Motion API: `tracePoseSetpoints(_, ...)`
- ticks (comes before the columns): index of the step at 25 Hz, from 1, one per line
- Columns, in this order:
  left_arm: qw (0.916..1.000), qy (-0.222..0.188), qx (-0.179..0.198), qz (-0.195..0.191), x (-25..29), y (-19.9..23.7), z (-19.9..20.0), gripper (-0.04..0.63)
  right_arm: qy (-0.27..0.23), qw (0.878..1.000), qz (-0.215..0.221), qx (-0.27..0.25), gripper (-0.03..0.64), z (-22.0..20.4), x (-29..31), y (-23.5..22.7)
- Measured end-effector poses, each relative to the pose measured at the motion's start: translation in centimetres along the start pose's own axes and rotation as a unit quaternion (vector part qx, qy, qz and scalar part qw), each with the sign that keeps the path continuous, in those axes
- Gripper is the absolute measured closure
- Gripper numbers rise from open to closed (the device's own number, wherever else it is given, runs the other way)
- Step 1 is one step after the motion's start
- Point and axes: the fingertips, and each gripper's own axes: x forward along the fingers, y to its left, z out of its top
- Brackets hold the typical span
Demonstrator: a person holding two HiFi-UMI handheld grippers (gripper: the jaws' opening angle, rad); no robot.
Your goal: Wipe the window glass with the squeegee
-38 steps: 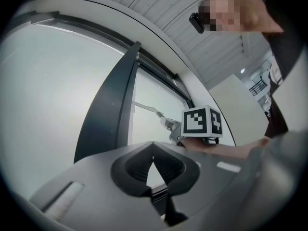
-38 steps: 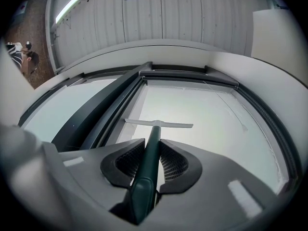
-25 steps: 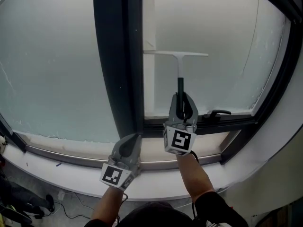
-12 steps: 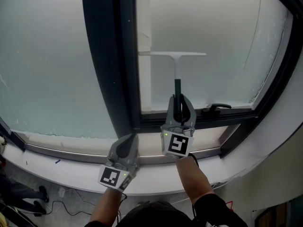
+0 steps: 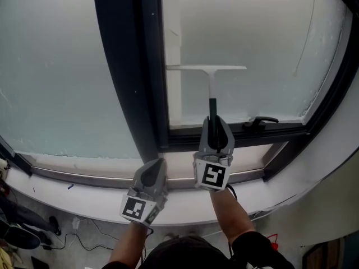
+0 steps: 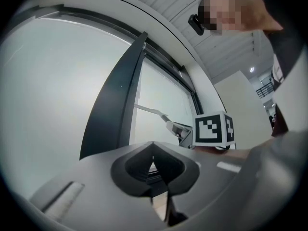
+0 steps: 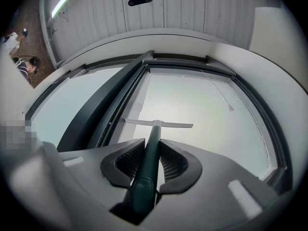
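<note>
A squeegee (image 5: 211, 80) with a white blade and dark green handle stands upright against the right window pane (image 5: 247, 43). Its blade (image 7: 159, 123) lies flat across the frosted glass. My right gripper (image 5: 216, 129) is shut on the squeegee handle (image 7: 148, 163), just above the lower window frame. My left gripper (image 5: 152, 171) hangs lower left, over the sill, jaws shut with nothing between them. From the left gripper view the squeegee (image 6: 151, 111) and the right gripper's marker cube (image 6: 213, 129) show to the right.
A thick dark mullion (image 5: 126, 66) divides the left pane (image 5: 50, 72) from the right one. A black window handle (image 5: 261, 120) sits on the lower frame, right of the right gripper. A white sill (image 5: 84, 192) runs below. Cables lie on the floor at lower left (image 5: 73, 231).
The squeegee and right gripper have stayed at about the same spot on the pane. The view has shifted slightly. The left gripper holds still over the sill.
</note>
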Motion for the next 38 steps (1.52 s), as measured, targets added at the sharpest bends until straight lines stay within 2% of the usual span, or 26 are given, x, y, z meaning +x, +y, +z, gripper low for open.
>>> tracePoseSetpoints(18, 0.9986, 0.041, -0.034, 0.004, -0.5, 0.2, -4.3, 0.597, 0.041, 0.999, 0.005, 0.005, 0.520, -3.7, -3.2, 0.8)
tracePoseSetpoints(34, 0.9982, 0.047, -0.036, 0.013, -0.8, 0.4, -5.1, 0.597, 0.061, 0.998, 0.008, 0.006, 0.520, -5.3, -4.6, 0.9)
tracePoseSetpoints(38, 0.9986, 0.041, -0.023, 0.025, -0.9, 0.5, -5.0, 0.597, 0.067, 0.998, 0.012, 0.005, 0.520, -5.7, -4.9, 1.0)
